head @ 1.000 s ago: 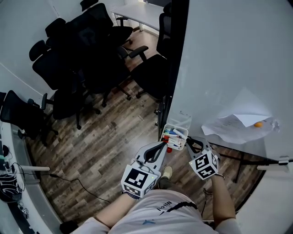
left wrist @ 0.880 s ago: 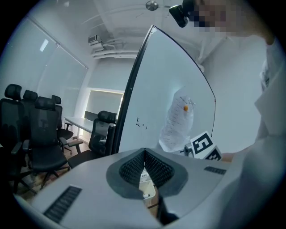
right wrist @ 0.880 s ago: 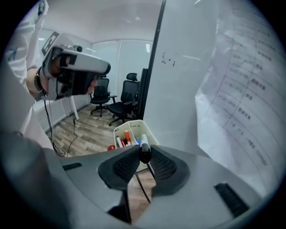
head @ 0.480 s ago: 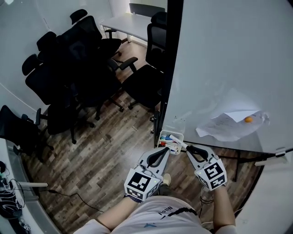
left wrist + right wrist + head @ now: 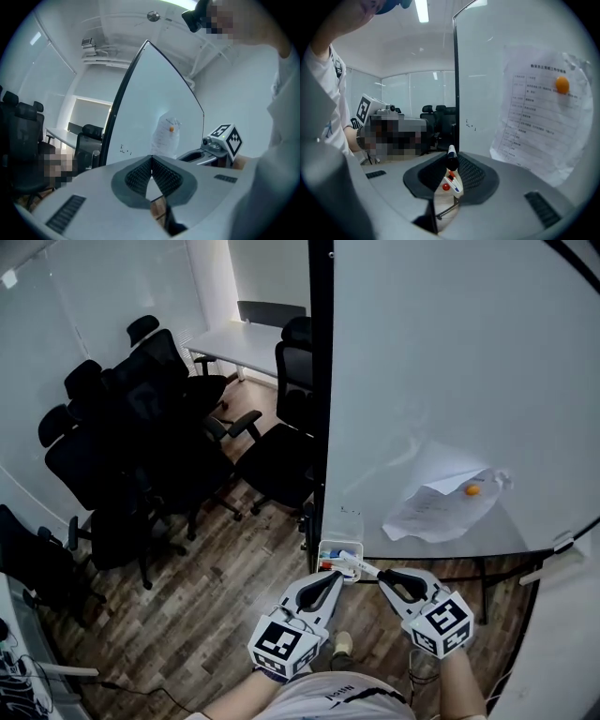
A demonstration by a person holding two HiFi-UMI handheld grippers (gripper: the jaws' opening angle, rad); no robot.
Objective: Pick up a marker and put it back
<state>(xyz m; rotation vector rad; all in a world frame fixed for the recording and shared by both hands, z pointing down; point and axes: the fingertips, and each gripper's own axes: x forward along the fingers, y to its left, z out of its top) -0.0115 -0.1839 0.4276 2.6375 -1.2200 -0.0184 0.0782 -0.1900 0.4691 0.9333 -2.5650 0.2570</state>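
My right gripper [image 5: 382, 575] is shut on a white marker [image 5: 359, 565], which sticks out toward the small white marker tray [image 5: 330, 549] at the whiteboard's lower left corner. In the right gripper view the marker [image 5: 451, 158] stands clamped between the pads, dark end facing the camera, and the tray [image 5: 453, 183] with other markers shows below through the gap. My left gripper [image 5: 334, 575] hovers just left of it, beside the tray; its jaws are shut with nothing between the pads [image 5: 161, 174].
The whiteboard [image 5: 450, 381] fills the right side, with a printed sheet [image 5: 436, 502] pinned by an orange magnet [image 5: 472, 489]. Several black office chairs [image 5: 141, 446] and a white table [image 5: 253, 338] stand on the wooden floor to the left.
The head view has tilted up, so board and tray sit lower in frame. The right gripper with the marker has drawn slightly back from the tray. The left gripper stays shut beside it.
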